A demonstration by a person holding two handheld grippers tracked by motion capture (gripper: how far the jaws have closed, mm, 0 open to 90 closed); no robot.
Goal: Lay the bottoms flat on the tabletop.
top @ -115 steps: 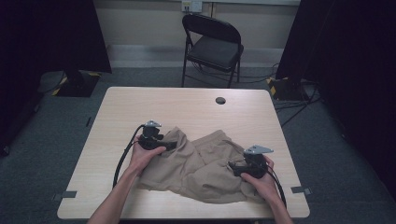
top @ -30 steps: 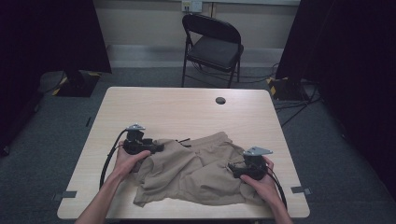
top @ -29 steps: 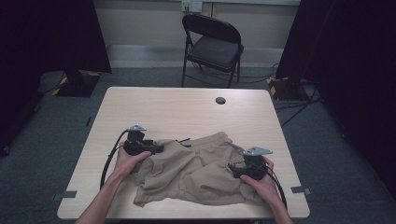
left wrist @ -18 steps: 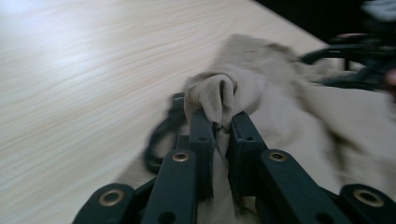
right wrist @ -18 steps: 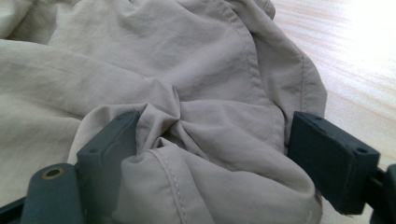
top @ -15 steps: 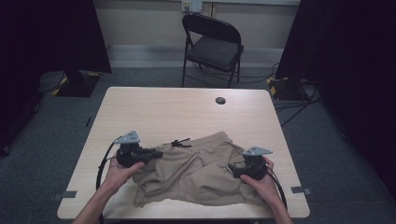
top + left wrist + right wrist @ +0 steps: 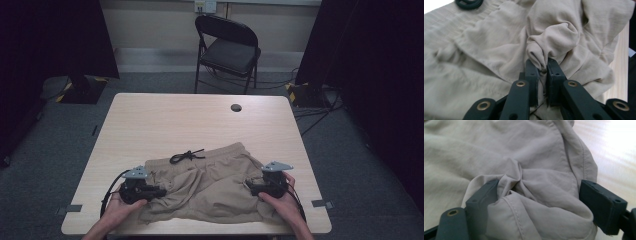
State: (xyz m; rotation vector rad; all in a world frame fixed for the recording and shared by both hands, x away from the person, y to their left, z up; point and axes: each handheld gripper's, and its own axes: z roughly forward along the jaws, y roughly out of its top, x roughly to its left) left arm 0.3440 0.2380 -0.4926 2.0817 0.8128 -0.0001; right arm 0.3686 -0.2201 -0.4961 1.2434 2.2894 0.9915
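Your left gripper [image 7: 541, 71] has just been closing, and its jaws now stand narrow, pinching a bunched fold of the crumpled beige fabric shorts [image 7: 210, 187]. The fold rises straight up from between the pads; the black drawstring [image 7: 469, 3] lies well ahead of the jaws, toward their left. Your right gripper [image 7: 539, 202] has its jaws wide, with a hemmed mound of the same shorts heaped between them; the left pad touches cloth, but you cannot tell whether they press it. The light wooden table [image 7: 614, 147] shows beyond the right jaw.
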